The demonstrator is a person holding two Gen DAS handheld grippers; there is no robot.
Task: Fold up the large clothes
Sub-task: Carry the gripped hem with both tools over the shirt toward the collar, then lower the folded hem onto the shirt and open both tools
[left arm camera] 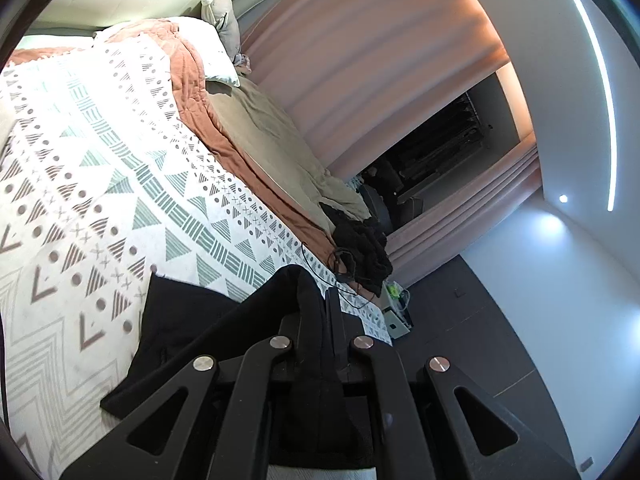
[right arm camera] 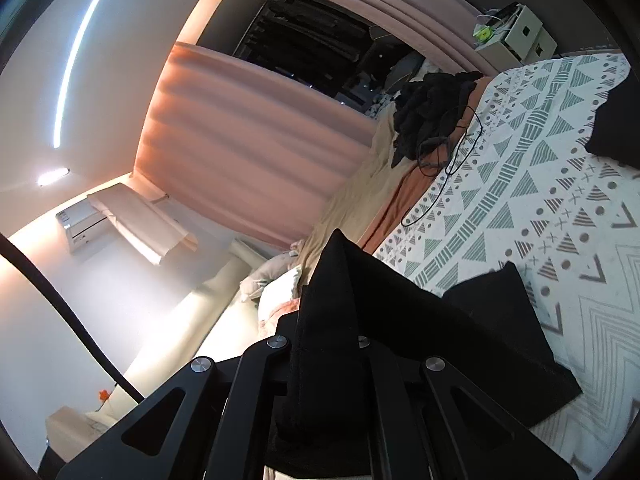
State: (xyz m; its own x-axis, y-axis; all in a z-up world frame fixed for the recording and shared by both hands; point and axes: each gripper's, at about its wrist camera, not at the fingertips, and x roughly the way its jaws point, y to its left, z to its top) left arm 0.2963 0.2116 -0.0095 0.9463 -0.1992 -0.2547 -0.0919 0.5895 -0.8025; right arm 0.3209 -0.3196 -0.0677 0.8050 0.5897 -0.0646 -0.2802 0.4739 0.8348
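A large black garment (left arm camera: 180, 328) hangs from both grippers over a bed with a white patterned bedspread (left arm camera: 100, 184). My left gripper (left arm camera: 316, 300) is shut on one edge of the black cloth, which drapes down to the left onto the bedspread. My right gripper (right arm camera: 332, 276) is shut on another edge of the same black garment (right arm camera: 480, 340), which rises to a peak at the fingertips and falls to the right onto the bedspread (right arm camera: 540, 200). The cloth hides both sets of fingertips.
A heap of dark clothes (left arm camera: 360, 244) with a thin black cable (right arm camera: 452, 168) lies at the bed's far edge. A rust blanket (left arm camera: 224, 128), a beige sheet (left arm camera: 272, 136) and pillows (left arm camera: 200, 48) lie on the bed. Pink curtains (left arm camera: 360, 60), a dark wardrobe opening (right arm camera: 312, 40) and a white bedside cabinet (right arm camera: 520, 36) stand beyond.
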